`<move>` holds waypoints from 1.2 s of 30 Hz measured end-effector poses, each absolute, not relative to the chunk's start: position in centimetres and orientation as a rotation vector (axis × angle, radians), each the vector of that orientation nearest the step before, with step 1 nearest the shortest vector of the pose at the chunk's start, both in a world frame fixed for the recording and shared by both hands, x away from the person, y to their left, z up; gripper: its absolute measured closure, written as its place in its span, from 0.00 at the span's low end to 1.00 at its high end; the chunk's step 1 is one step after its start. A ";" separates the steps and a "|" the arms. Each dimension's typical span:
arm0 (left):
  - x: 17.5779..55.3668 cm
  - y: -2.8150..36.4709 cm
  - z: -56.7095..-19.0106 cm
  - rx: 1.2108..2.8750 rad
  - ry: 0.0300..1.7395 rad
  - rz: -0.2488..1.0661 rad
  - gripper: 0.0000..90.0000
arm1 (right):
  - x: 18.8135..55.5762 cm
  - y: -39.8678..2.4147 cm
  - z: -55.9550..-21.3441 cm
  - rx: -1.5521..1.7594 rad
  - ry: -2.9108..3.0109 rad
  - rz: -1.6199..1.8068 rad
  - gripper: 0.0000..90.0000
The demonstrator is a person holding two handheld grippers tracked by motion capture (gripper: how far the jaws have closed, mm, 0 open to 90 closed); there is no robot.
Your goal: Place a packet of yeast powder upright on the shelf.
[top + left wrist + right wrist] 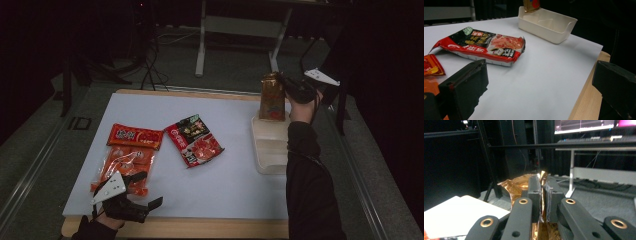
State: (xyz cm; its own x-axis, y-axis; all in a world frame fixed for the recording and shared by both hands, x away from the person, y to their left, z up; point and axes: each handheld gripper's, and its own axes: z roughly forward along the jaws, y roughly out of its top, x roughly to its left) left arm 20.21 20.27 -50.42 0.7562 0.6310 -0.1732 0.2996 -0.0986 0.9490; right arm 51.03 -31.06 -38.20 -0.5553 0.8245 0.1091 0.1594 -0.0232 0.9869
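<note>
My right gripper [284, 82] is shut on the top edge of a gold-brown snack packet [272, 97], which hangs upright over the far end of a white tray [270, 155]. In the right gripper view the jaws [543, 187] pinch the crinkled gold foil [516, 186]. My left gripper [152, 188] rests open near the table's front left edge, beside an orange-red packet [131, 152]. In the left gripper view its jaws [540, 85] stand wide apart with nothing between them. A red-and-black packet [486, 47] lies ahead of them, and the tray [549, 27] is beyond it.
The red-and-black packet [195, 140] lies flat at mid-table on a white sheet [230, 185] over a wooden top. Dark floor, cables and a table frame [202, 45] stand behind. A monitor [584, 125] glows in the background of the right gripper view.
</note>
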 end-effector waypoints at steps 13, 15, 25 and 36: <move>20.1 20.5 -50.5 1.691 0.760 0.325 0.01 | 51.9 -31.2 -40.6 1.171 1.748 1.692 0.93; 20.1 20.4 -50.5 1.695 0.756 0.324 0.01 | 52.0 -31.1 -40.7 1.213 1.779 1.684 0.93; 20.1 20.4 -50.5 1.694 0.754 0.326 0.01 | 51.4 -31.1 -41.6 1.346 1.848 1.574 0.93; 20.2 20.2 -50.5 1.699 0.752 0.324 0.01 | 49.8 -32.6 -42.2 1.436 1.778 1.486 0.85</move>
State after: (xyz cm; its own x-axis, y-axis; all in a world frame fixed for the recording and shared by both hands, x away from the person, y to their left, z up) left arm 20.17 20.20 -50.51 0.7533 0.6337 -0.1759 0.3069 -0.1022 0.9462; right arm 49.82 -32.56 -42.16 -0.3839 0.8777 0.2867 0.4380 -0.1002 0.8934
